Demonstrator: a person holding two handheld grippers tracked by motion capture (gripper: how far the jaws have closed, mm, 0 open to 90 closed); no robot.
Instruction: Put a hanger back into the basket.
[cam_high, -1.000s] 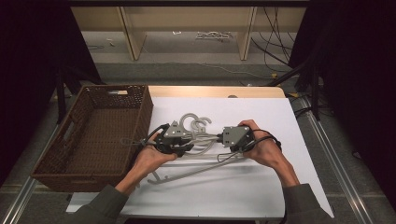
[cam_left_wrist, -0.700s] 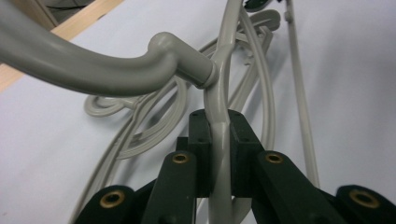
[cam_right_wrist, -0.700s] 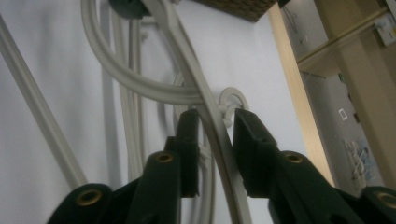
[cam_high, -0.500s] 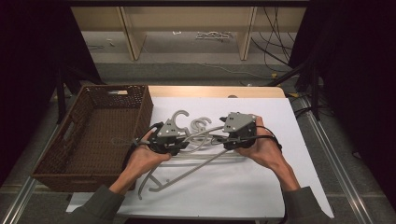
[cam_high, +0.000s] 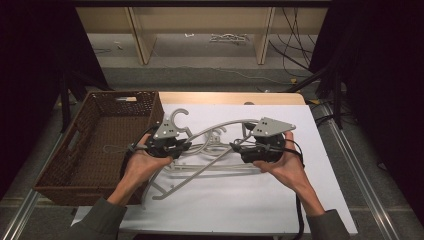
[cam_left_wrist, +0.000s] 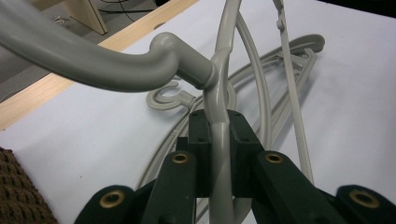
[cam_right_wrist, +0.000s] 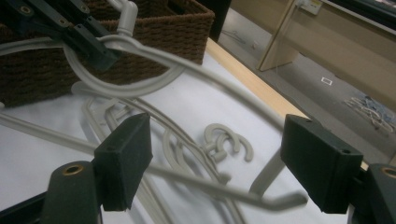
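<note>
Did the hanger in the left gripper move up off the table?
Yes. The hanger pinched in the left gripper has lifted off the white table, its hook now nearer the basket than before.

One grey plastic hanger (cam_high: 200, 150) is lifted up off the white table (cam_high: 260, 210), tilted, with its hook (cam_high: 177, 117) pointing toward the far edge, near the table's left edge. More grey hangers (cam_high: 220, 167) lie flat in a pile under it, in the middle of the table.
</note>
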